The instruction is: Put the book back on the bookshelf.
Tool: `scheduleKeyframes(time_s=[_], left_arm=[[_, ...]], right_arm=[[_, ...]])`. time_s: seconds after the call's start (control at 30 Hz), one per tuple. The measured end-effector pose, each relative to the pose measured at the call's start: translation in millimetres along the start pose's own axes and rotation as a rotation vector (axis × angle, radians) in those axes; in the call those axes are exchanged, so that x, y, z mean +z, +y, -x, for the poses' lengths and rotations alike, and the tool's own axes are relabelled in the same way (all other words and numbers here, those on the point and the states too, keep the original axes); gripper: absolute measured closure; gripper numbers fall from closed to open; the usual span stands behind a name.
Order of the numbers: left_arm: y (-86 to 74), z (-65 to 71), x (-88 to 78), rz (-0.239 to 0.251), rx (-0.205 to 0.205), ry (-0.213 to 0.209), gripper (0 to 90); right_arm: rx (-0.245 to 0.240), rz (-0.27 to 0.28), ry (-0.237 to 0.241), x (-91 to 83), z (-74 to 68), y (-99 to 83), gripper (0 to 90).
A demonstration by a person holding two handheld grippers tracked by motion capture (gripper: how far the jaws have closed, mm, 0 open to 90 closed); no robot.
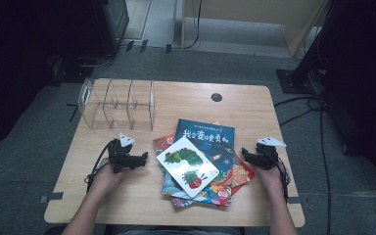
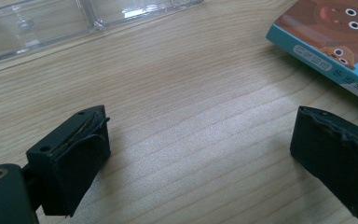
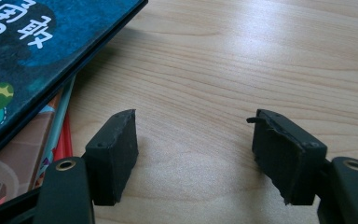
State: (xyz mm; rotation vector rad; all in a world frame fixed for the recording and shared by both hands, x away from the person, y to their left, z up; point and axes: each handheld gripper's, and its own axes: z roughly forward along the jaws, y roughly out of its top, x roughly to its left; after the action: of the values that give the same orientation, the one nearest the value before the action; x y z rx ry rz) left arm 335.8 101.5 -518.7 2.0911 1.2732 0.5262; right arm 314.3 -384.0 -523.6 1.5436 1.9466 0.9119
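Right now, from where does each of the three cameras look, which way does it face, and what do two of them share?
High view: above the person's side, facing forward and down on the table; forearms, left gripper and right gripper show.
Left gripper view: rides the left gripper, looks along its open jaws at bare wood, the clear organizer beyond.
Right gripper view: rides the right gripper, looks along its open jaws beside the blue book.
Shared: high view and right gripper view both show the blue book.
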Motion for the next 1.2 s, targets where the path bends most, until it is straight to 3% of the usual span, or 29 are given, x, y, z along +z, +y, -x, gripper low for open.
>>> scheduleKeyframes(time_s=[0.17, 0.27, 0.4, 0.5, 0.53, 0.63, 0.67, 0.77, 0.87, 1.0, 1.1, 1.2], left_arm=[[0.0, 0.1, -0.2, -0.001, 0.003, -0.001, 4.9], [-0.1, -0.3, -0.4, -0.001, 0.007, -0.006, 4.9], [2.4, -1.7, -1.5, -0.030, 0.020, -0.024, 4.9], [3.7, -2.9, -4.8, -0.038, 0.015, -0.022, 10.4], [4.5, -3.8, -6.6, -0.036, 0.008, -0.033, 15.1], [8.8, -7.3, -14.0, -0.029, 0.037, -0.115, 14.3], [9.7, -6.7, -15.7, -0.021, 0.040, -0.112, 15.9], [13.3, -5.6, -21.6, -0.012, 0.046, -0.129, 29.7], [16.1, -5.3, -23.0, -0.016, 0.034, -0.159, 38.0], [23.0, -1.7, -25.9, -0.055, 0.067, -0.219, 49.7], [25.1, 0.6, -26.9, -0.071, 0.081, -0.219, 58.7], [30.3, 4.7, -31.6, -0.055, 0.111, -0.217, 68.9]], right_arm=[[0.002, 0.001, -0.001, 0.4, -0.5, 0.3, 30.8], [-0.003, 0.005, 0.010, -0.2, -1.2, 0.0, 35.3], [-0.011, -0.011, 0.024, -1.4, -2.2, 1.7, 38.8], [0.001, -0.021, 0.045, -4.1, -2.5, 2.8, 43.0], [0.001, -0.018, 0.051, -5.5, -2.5, 3.2, 45.3], [0.020, 0.003, 0.082, -12.4, -2.8, 5.4, 49.6], [0.029, 0.006, 0.101, -14.7, -2.6, 6.1, 51.6], [0.052, 0.002, 0.138, -21.6, -4.7, 7.3, 56.3], [0.040, 0.008, 0.150, -29.3, -10.5, 8.3, 63.5], [0.039, 0.016, 0.176, -37.2, -20.1, 9.5, 73.3], [0.035, 0.011, 0.192, -39.6, -26.1, 9.4, 76.4], [0.016, -0.009, 0.223, -46.0, -40.6, 8.0, 83.7]])
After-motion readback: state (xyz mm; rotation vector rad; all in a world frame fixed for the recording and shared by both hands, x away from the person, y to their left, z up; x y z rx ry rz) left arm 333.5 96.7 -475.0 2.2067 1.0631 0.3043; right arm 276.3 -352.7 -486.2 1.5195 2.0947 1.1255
